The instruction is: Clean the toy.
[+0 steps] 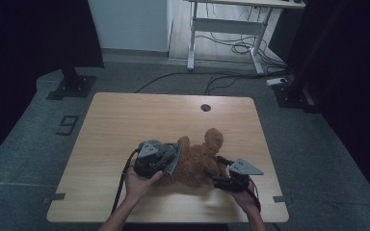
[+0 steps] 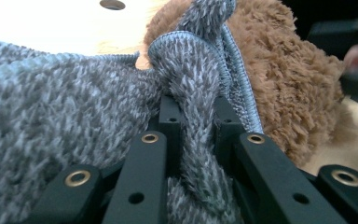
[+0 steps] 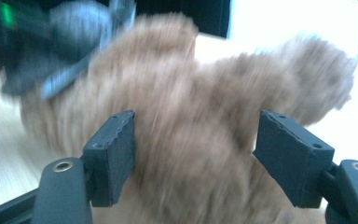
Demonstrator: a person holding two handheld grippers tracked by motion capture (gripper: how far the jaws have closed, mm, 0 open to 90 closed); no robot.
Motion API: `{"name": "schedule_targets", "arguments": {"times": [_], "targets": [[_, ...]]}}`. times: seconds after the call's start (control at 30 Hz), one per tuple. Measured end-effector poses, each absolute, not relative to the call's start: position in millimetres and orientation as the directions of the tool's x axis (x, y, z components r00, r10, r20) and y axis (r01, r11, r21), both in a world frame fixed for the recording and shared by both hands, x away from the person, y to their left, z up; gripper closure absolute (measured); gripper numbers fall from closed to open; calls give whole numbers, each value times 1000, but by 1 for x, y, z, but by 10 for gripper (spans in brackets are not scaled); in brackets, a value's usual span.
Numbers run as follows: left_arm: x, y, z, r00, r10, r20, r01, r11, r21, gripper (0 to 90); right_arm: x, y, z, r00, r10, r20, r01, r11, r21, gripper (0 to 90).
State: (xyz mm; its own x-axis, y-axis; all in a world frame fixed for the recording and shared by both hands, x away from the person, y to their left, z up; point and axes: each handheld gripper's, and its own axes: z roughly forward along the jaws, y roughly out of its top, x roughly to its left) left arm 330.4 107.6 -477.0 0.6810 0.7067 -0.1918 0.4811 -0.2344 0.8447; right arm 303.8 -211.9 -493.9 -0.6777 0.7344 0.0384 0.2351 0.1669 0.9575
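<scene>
From the high view, a brown plush toy (image 1: 200, 161) lay on the near half of the wooden tabletop (image 1: 125, 120), its long axis running from near left to far right, with a rounded end raised toward the far side. The left tool (image 1: 166, 161) sat at the toy's left flank with a grey cloth (image 1: 171, 156) bunched against it; the right tool (image 1: 221, 173) sat just beside the toy's near right flank. Both hands were about equally near, one on each side.

In the left gripper view, the left tool (image 2: 198, 116) was clamped tight on a fold of the grey cloth (image 2: 65, 130), a nubby knit with a stitched hem, which rose between the jaws and draped against the shaggy brown plush (image 2: 289, 88) just beyond.

In the right gripper view, blurred by motion, the right tool (image 3: 193, 149) stood with its jaws apart, the pads (image 3: 114, 149) flanking the long-piled plush (image 3: 200, 121) without visibly pressing it. The toy lay straight ahead of it, so a grip seemed to need only a closing squeeze.
</scene>
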Motion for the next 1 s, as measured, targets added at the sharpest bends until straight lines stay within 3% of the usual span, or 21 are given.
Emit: {"name": "schedule_targets", "arguments": {"times": [0.2,0.37,0.6,0.73,1.0], "targets": [[319,109,-479,698,691,-189,466,-237,853,788,323,-199,-448,-686,728,6,194,175,965,233],[311,112,-480,710,678,-192,460,-240,855,789,349,-169,-428,-729,684,-3,228,247,942,190],[306,118,-483,726,650,-225,468,-227,854,789,356,-173,-464,-758,645,101,408,347,845,93],[304,118,-483,730,651,-207,458,-242,855,789,337,-186,-476,-769,621,153,423,314,850,77],[299,120,-484,737,633,-237,473,-232,850,788,317,-178,-489,-792,607,66,397,430,811,66]]}}
